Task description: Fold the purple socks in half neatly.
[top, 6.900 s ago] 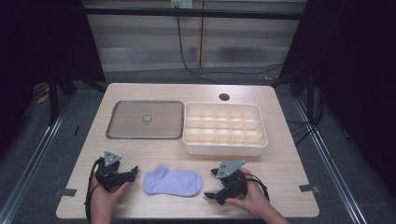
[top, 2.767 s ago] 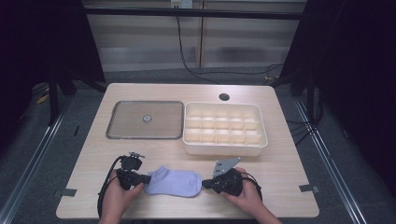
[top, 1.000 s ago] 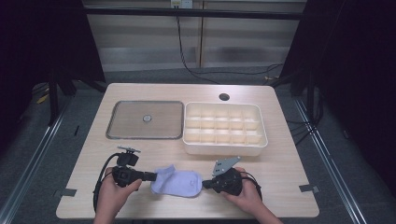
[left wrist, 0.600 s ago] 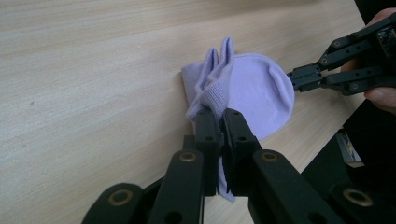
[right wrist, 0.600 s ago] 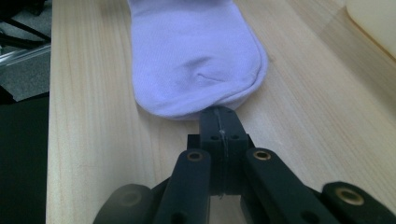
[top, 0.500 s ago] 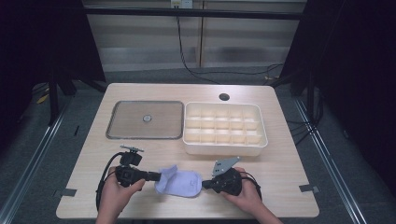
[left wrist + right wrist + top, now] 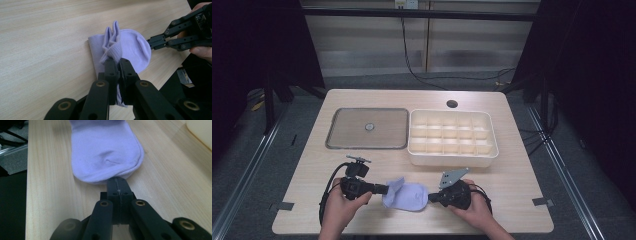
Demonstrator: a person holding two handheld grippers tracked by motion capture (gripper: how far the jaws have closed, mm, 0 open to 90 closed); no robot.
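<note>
Near the table's front edge, my left gripper (image 7: 117,65) pinches the lavender sock (image 7: 406,195) cuff, mid-fold; my right gripper (image 7: 119,182) seems clamped on its toe. Next: carry the cuff across.

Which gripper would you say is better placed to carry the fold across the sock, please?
Probably the left. The left gripper has its jaws shut on the sock's bunched, lifted cuff end, free to carry over. The right gripper pins the toe edge flat on the table, acting as anchor.
</note>
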